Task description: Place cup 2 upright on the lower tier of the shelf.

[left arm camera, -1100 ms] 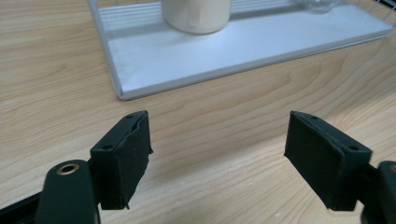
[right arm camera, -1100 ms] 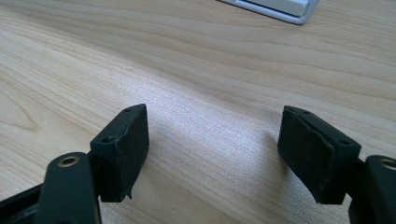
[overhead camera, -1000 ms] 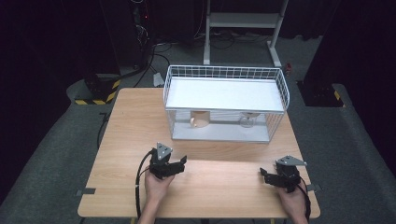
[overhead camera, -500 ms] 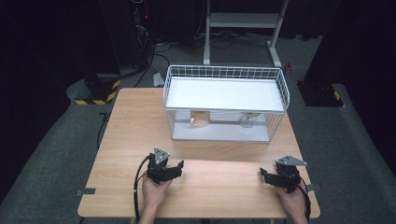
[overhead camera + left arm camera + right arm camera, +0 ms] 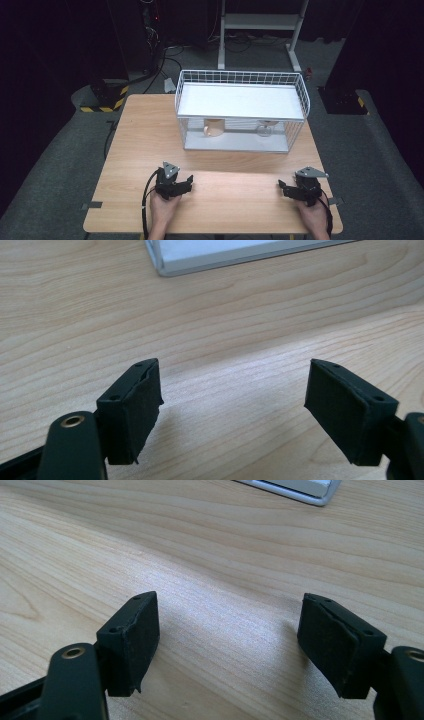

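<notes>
Table (image 5: 235,200) pale wood, smooth; rack (image 5: 240,82) white wire; jaws matt black.

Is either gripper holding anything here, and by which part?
Nothing is held. The left gripper and right gripper are both open over the bare table.

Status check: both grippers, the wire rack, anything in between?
Left gripper open, empty, on table. Right gripper open, empty. Wire rack untouched at far edge, mug under its shelf. Bare wood between.

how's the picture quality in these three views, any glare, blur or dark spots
High view: the wooden table is evenly lit, the surroundings nearly black. Left gripper view: a pale sheen crosses the wood, and the left gripper looks soft up close. Right gripper view: bright glare lies between the open jaws of the right gripper.
</notes>
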`<state>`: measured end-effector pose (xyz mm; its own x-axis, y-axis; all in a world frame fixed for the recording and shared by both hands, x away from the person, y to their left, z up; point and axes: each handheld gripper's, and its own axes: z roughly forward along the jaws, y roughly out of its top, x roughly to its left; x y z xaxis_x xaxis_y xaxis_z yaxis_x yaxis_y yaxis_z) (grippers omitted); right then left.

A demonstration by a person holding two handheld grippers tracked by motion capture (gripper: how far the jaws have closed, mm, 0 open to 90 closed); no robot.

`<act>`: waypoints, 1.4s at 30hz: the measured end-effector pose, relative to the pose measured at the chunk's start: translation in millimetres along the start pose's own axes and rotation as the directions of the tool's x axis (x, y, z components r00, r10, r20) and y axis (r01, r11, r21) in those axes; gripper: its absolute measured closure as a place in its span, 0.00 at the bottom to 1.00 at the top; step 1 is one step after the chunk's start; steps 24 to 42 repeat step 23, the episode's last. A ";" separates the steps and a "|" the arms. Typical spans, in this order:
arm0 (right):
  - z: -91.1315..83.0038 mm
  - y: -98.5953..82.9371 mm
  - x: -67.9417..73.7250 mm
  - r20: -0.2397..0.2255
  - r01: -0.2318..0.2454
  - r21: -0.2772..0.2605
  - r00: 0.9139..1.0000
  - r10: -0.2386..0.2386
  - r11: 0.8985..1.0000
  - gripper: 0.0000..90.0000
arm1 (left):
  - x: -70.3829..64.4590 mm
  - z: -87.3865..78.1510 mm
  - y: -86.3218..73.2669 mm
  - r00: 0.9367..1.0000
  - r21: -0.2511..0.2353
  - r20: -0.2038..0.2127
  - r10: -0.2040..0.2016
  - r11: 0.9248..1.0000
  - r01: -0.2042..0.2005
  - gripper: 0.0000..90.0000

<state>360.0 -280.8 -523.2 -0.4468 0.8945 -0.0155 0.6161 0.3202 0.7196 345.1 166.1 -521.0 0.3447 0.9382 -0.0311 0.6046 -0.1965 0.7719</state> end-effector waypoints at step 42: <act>0.0 0.0 0.1 -0.001 0.000 0.000 1.000 0.000 1.000 0.28 | -1.5 12.6 1.2 0.998 0.055 -0.065 -0.004 0.998 0.007 0.19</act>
